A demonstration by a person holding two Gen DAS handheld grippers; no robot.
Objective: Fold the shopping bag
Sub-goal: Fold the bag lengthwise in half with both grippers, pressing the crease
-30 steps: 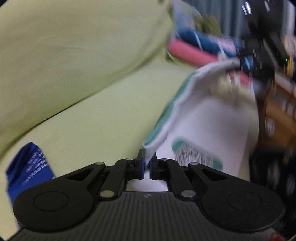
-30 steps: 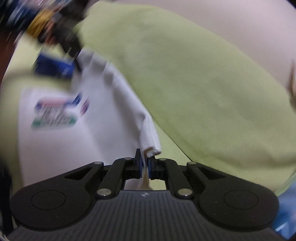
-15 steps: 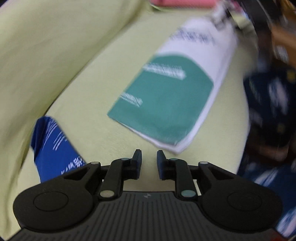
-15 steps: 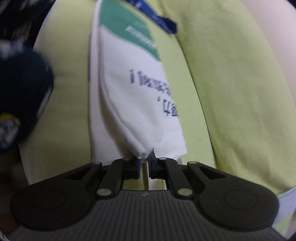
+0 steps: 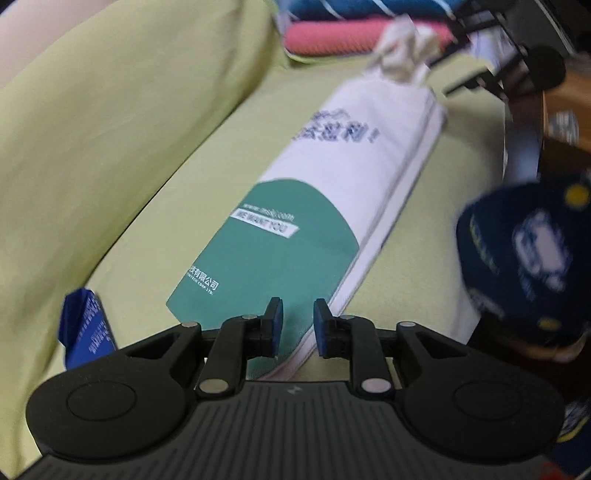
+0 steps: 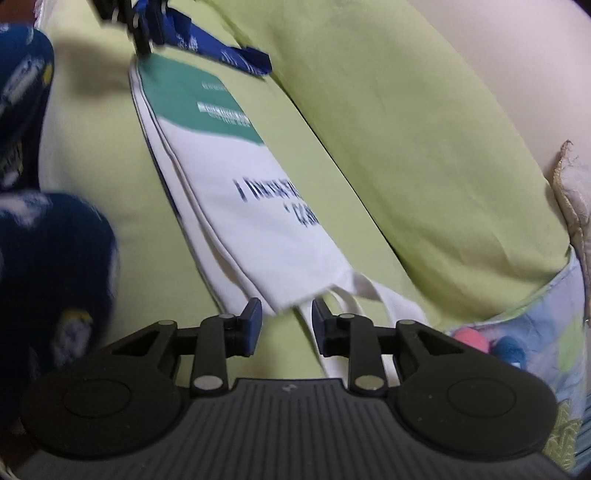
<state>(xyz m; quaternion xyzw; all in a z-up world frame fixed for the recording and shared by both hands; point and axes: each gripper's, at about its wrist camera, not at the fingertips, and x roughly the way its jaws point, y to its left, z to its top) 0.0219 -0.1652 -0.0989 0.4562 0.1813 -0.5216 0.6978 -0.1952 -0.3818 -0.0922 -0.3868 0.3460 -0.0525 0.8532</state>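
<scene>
The shopping bag (image 5: 325, 206) is white with a green printed end. It lies flat on the lime-green sofa seat (image 5: 155, 236), folded lengthwise into a narrow strip. My left gripper (image 5: 297, 314) hovers over the green end; its jaws are opening and the pads do not touch the cloth. In the right wrist view the bag (image 6: 258, 206) shows its handle end, with the white handles (image 6: 373, 295) trailing toward me. My right gripper (image 6: 286, 314) sits just above that corner, its jaws opening and nothing pinched. The left gripper shows as a dark blur at the bag's far end in the right wrist view.
The sofa back cushion (image 6: 406, 129) runs along one side of the bag. A person's knees in navy patterned trousers (image 5: 524, 266) (image 6: 48, 266) border the other side. A blue printed item (image 5: 86, 325) lies beyond the green end. Folded pink and blue cloths (image 5: 351, 33) are stacked past the handles.
Both grippers were shut on bag corners held up in the air. They have let go, first the left, and the bag now lies flat on the seat with both jaws apart.
</scene>
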